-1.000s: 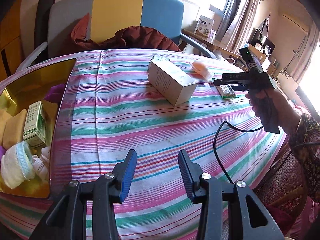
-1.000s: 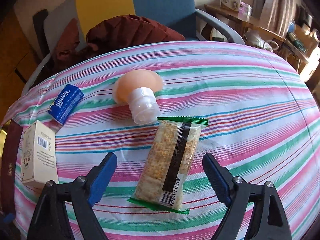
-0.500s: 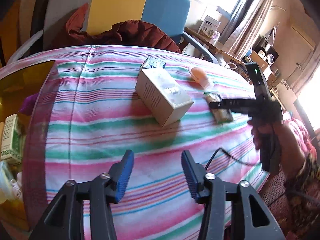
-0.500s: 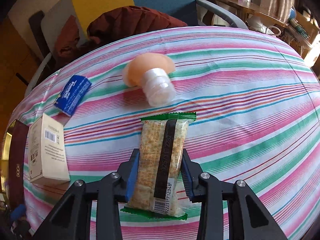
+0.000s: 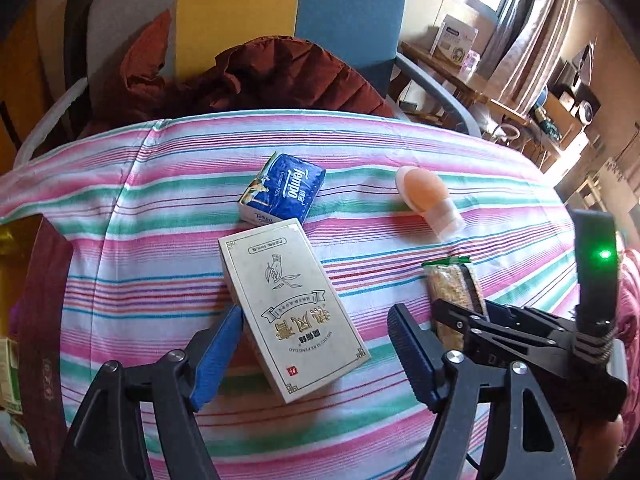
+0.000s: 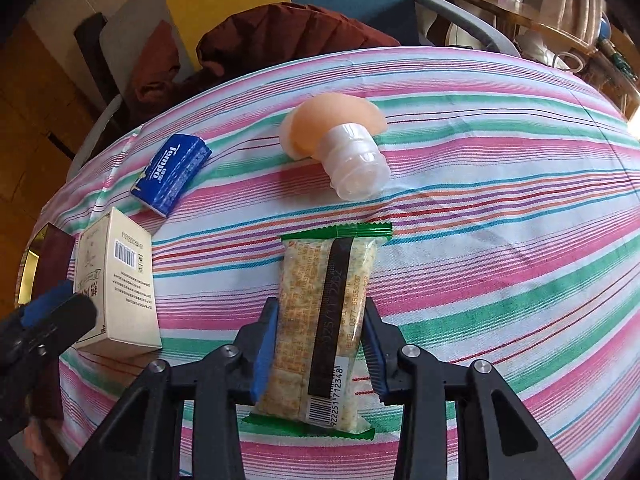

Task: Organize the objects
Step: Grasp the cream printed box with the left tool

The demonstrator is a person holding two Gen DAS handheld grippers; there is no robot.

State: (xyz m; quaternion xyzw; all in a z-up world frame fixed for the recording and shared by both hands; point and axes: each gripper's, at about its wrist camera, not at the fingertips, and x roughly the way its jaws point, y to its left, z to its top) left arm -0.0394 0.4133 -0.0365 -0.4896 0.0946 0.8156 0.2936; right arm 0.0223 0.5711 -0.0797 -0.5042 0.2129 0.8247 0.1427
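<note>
A white carton (image 5: 292, 312) with a plant drawing lies on the striped tablecloth (image 5: 160, 240). My left gripper (image 5: 316, 320) straddles its near end, jaws opening wide, and the right pad stands clear of the carton. My right gripper (image 6: 320, 308) is shut on a clear cracker packet (image 6: 324, 280) with green ends, pads pressing both long sides. That packet (image 5: 452, 284) and the right gripper (image 5: 460, 316) also show in the left wrist view. A blue Tempo tissue pack (image 5: 284, 190) and a peach mushroom-shaped item (image 5: 424, 192) lie farther back.
A chair (image 5: 344, 12) with a red-brown jacket (image 5: 260, 80) stands behind the table. A gold tray's rim (image 5: 8, 236) shows at the left edge beside a dark maroon strip (image 5: 40, 320). Cluttered shelves (image 5: 552, 104) fill the back right.
My left gripper has swung right, away from the tray, to the white carton, with its jaws spreading wider. My right gripper has closed on the cracker packet and then stayed put.
</note>
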